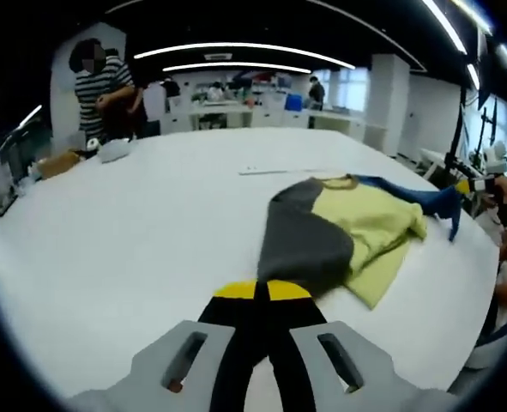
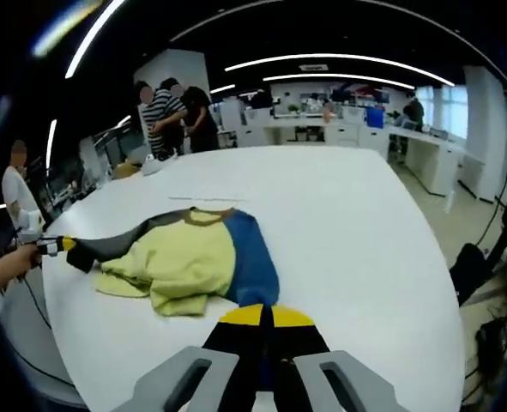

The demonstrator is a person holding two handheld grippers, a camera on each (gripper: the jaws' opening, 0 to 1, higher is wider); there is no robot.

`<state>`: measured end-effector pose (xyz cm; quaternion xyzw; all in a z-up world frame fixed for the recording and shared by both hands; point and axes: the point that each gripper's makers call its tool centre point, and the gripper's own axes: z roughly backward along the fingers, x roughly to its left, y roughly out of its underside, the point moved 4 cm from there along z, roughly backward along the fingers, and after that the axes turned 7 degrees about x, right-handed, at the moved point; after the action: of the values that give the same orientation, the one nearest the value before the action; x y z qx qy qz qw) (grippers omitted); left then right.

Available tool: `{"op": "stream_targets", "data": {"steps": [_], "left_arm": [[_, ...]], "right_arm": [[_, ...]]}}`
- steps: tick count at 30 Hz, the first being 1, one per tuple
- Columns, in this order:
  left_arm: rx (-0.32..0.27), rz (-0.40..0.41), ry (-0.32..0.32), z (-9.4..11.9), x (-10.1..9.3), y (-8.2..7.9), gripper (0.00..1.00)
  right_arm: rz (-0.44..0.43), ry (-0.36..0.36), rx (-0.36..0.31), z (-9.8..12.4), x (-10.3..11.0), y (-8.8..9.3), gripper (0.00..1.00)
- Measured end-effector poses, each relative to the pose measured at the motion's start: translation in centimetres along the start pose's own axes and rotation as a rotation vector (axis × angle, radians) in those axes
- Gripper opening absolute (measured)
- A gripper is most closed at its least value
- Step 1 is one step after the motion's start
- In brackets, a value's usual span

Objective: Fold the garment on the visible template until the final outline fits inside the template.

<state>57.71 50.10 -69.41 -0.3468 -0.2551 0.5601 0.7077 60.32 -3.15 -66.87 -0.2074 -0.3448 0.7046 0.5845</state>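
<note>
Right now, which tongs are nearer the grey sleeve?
Left. The left tongs are shut on the end of the grey sleeve. The right tongs are across the shirt, shut on the blue sleeve.

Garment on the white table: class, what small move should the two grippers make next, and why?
Probably bring both sleeves inward over the crumpled yellow-green fabric body. The left gripper looks shut on the long grey sleeve and the right gripper on the long blue sleeve, both spread outward.
</note>
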Motion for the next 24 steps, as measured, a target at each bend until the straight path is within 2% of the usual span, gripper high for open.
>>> {"op": "stream_targets", "data": {"steps": [5, 15, 17, 21, 24], "left_arm": [[0.024, -0.045, -0.069, -0.6, 1.9, -0.4, 0.0], [0.052, -0.046, -0.155, -1.9, 5.5, -0.9, 0.0], [0.052, -0.037, -0.171, -2.1, 6.2, -0.9, 0.0], [0.044, -0.018, -0.182, -2.7, 7.1, -1.1, 0.0], [0.053, -0.05, -0.219, -3.4, 8.1, -1.0, 0.0]], "right_arm": [[0.022, 0.067, 0.015, -0.9, -2.6, -0.8, 0.0], [0.037, 0.169, 0.062, -4.0, -7.4, -1.9, 0.0], [0.053, 0.196, 0.071, -5.1, -8.8, -2.4, 0.0], [0.077, 0.227, 0.097, -6.1, -10.2, -2.5, 0.0], [0.103, 0.267, 0.117, -6.8, -11.4, -2.3, 0.0]]}}
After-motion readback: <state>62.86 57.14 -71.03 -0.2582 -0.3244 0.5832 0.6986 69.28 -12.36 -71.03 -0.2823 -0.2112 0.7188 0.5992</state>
